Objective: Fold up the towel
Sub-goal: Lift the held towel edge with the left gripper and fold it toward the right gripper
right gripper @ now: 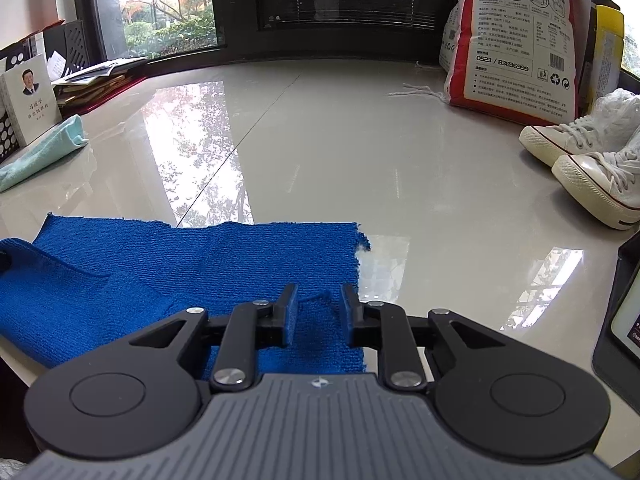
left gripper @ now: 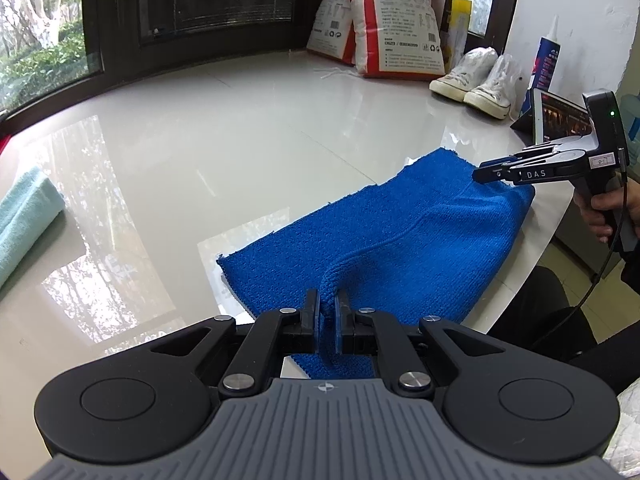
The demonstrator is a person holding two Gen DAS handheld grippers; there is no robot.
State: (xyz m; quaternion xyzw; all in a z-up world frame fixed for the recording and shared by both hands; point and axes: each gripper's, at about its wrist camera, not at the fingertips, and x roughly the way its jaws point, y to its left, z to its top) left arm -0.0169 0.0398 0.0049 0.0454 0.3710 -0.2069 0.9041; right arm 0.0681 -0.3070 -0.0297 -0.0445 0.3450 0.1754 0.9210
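A blue microfibre towel (left gripper: 384, 232) lies along the near edge of the glossy white table (left gripper: 240, 140). My left gripper (left gripper: 328, 304) is shut on a pinched ridge of the towel's near edge and lifts it slightly. My right gripper (left gripper: 480, 174) shows from the side at the towel's far right corner. In the right wrist view the towel (right gripper: 180, 272) lies under my right gripper (right gripper: 318, 300), whose jaws stand apart over a raised bit of the towel's edge, not closed on it. The left gripper's tip is barely visible at the left edge there.
A folded light green towel (left gripper: 24, 216) lies at the left, also in the right wrist view (right gripper: 44, 148). Red-and-white bags (left gripper: 396, 24), white sneakers (right gripper: 588, 156), a tablet (left gripper: 560, 114) and books (right gripper: 28, 96) ring the table. The table edge runs just beside the towel.
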